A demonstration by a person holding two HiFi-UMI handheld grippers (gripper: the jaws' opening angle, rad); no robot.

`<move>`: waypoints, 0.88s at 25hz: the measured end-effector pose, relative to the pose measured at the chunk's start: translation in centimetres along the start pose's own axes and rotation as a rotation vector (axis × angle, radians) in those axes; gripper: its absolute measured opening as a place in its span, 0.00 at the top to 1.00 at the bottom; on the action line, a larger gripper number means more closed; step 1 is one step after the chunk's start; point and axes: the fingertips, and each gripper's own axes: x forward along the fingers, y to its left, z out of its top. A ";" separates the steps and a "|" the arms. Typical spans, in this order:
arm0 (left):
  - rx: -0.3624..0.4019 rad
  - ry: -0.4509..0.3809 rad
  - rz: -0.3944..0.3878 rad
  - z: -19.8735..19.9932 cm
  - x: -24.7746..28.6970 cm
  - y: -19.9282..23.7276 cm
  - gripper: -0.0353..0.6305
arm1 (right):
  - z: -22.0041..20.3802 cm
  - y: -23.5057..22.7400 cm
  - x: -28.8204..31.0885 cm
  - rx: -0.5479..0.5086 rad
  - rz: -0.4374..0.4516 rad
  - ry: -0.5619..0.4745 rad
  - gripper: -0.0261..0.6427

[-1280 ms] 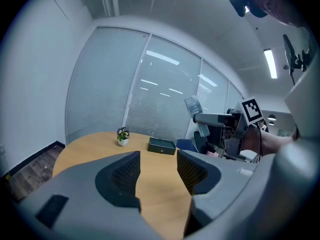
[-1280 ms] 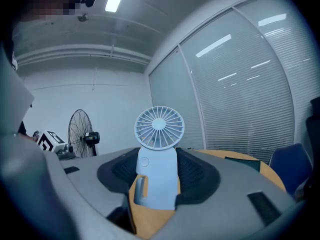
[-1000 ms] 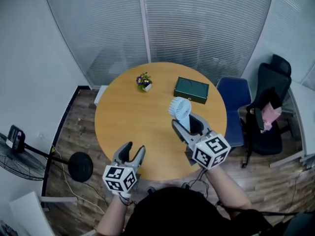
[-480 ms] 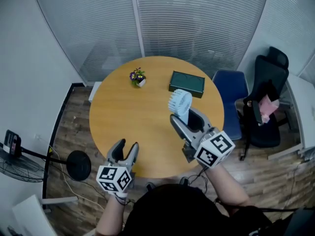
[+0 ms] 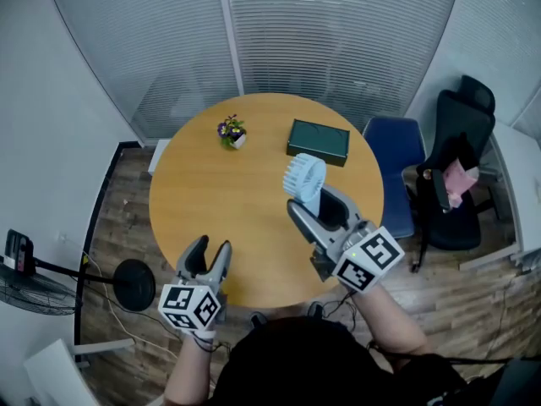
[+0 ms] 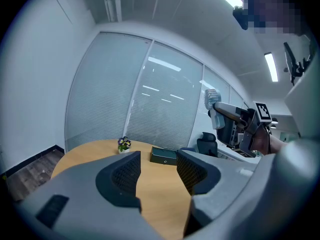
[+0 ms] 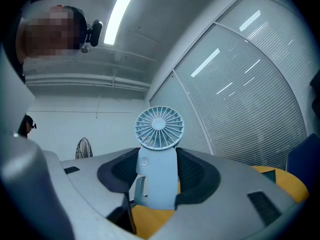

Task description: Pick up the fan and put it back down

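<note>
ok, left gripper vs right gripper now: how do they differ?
Right gripper is shut on the handle of the fan; left gripper stands open with nothing between its jaws. Right gripper is over the table, fan clear of it; left gripper hangs lower at the table's near edge. Both carry a marker cube.

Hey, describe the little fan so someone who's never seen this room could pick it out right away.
Find the round wooden table. Over its right side, the right gripper holds a small pale blue plastic handheld fan by its handle, clear of the tabletop. Unlike the dark green flat box and the little pot of purple flowers, it has a round ribbed head.
</note>
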 end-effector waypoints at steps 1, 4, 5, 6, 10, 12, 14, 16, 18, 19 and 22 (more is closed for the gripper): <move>0.000 0.000 0.000 0.0 0.0 0.0 0.61 | 0.0 0.0 0.0 0.001 0.000 0.001 0.63; -0.004 0.005 -0.001 -0.2 0.0 -0.1 0.61 | 0.0 0.0 -0.2 0.001 0.000 0.001 0.63; -0.006 0.007 -0.001 -0.3 0.0 -0.2 0.61 | 0.0 0.0 -0.2 0.002 0.001 0.001 0.63; -0.008 0.010 -0.001 -0.5 0.0 -0.2 0.61 | 0.0 -0.1 -0.2 0.002 0.001 0.001 0.63; -0.013 0.019 -0.001 -0.9 0.1 -0.3 0.61 | -0.3 -0.2 -0.3 0.012 0.003 0.003 0.63; -0.014 0.021 0.000 -1.1 0.1 -0.4 0.61 | -0.3 -0.3 -0.4 0.014 0.005 0.005 0.63; -0.017 0.023 0.002 -1.2 0.1 -0.4 0.61 | -0.3 -0.3 -0.4 0.015 0.009 0.006 0.63; -0.020 0.025 0.004 -1.4 0.2 -0.4 0.61 | -0.3 -0.3 -0.4 0.017 0.011 0.007 0.63; -0.022 0.028 0.004 -1.5 0.2 -0.6 0.61 | -0.3 -0.3 -0.5 0.020 0.013 0.009 0.63; -0.022 0.029 0.005 -1.5 0.1 -0.7 0.61 | -0.3 -0.2 -0.6 0.021 0.015 0.010 0.63; -0.023 0.032 0.007 -1.6 0.2 -0.8 0.61 | -0.2 -0.3 -0.6 0.020 0.018 0.010 0.63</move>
